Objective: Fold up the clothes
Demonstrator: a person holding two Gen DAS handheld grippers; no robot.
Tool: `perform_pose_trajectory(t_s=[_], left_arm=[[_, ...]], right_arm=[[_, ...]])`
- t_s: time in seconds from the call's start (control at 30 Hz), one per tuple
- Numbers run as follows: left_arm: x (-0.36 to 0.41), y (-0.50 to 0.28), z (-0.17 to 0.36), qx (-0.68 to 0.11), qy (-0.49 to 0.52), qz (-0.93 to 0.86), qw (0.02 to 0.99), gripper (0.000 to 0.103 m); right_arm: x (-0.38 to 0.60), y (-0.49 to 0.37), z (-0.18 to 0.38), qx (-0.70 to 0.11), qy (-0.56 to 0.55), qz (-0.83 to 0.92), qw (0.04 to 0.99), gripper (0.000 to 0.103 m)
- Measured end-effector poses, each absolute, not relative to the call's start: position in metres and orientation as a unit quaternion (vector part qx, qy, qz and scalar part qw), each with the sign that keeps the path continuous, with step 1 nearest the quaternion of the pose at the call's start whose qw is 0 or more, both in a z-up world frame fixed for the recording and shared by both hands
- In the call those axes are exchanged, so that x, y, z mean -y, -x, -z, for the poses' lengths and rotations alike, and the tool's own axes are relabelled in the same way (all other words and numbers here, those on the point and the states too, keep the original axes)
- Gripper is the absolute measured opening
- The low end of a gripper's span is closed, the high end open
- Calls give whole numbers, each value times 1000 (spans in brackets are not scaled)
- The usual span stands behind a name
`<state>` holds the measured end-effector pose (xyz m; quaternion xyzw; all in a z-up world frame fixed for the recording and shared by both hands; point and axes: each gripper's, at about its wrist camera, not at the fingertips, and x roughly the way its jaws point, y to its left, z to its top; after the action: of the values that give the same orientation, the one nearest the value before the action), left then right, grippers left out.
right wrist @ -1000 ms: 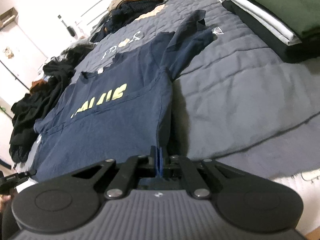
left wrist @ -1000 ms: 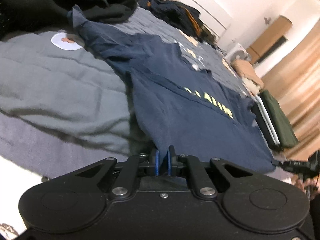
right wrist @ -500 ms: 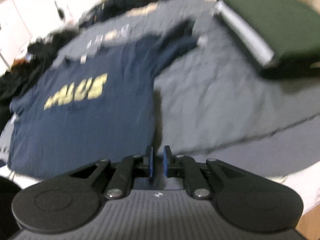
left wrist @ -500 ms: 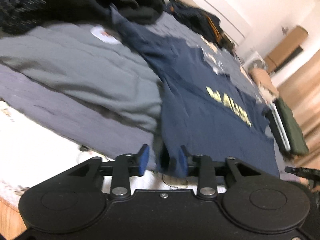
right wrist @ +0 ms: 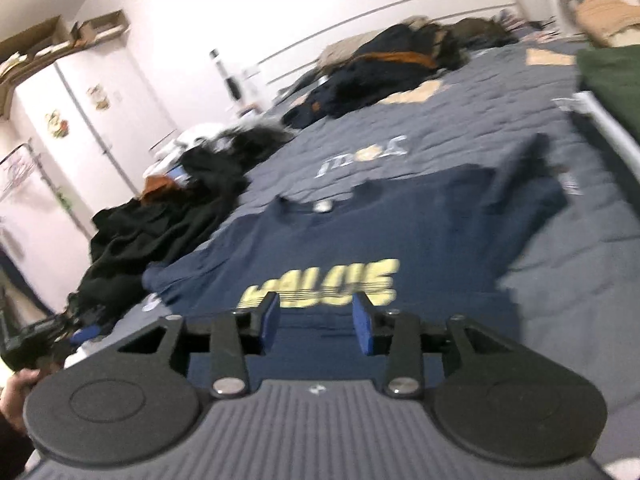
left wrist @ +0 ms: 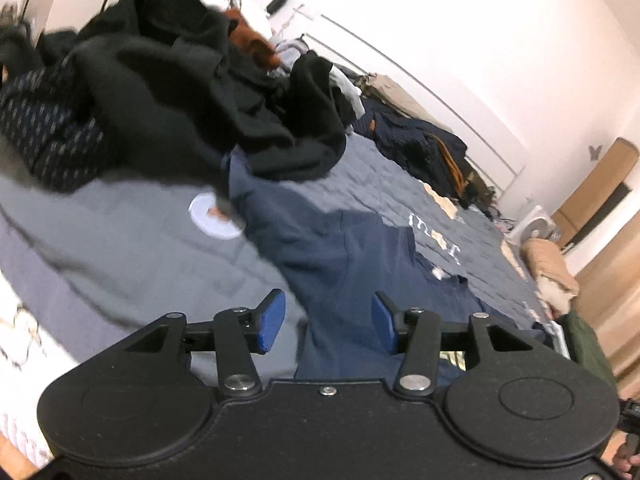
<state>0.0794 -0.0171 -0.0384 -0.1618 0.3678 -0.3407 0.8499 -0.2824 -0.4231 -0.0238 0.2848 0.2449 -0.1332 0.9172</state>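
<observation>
Shirt first: in the left wrist view we count one navy T-shirt spread on the grey-blue bedspread, running from the middle toward 5 o'clock, its print hidden from this side. Our left gripper hangs over the shirt's near edge with its two blue pads wide apart and gripping nothing. At 10 o'clock we see one large heap of black clothes; at 2 o'clock a second, smaller dark heap lies by the wall. One white round patch shows on the bedspread just left of the sleeve. This view alone shows the patterned dark cloth at 9 o'clock.

In the right wrist view we see the same shirt flat in the middle, and here its yellow lettering shows, blurred, just beyond our right gripper. Its two blue pads are likewise spread, empty, above the shirt's lower part. Both heaps appear again: the black one at 9 o'clock, the other at 1 o'clock. Only here do we see the folded green cloth at 3 o'clock and one hand at 8 o'clock.
</observation>
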Motion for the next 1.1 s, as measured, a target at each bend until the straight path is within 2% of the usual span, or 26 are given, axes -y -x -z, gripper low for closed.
perform_pose_trajectory(t_s=[0.2,0.37,0.47,0.73,1.1], left_arm=[[53,-88,26,-359,165,310,865,48],[71,-103,37,-363,202,265,870,48],[80,-112,46,-366,221,237,873,48],[74,-142,76,-369,210,186,886,48],[77,-178,102,-389,229,171,876,48]], right_arm=[[398,226,6,-251,-261,82,928,39],[391,193,-7,-255,-248,55,933,40],[391,177,-9,-254,-245,49,934,47],[391,135,6,-267,-241,9,933,53],[387,107,27,-266,-258,-60,927,54]])
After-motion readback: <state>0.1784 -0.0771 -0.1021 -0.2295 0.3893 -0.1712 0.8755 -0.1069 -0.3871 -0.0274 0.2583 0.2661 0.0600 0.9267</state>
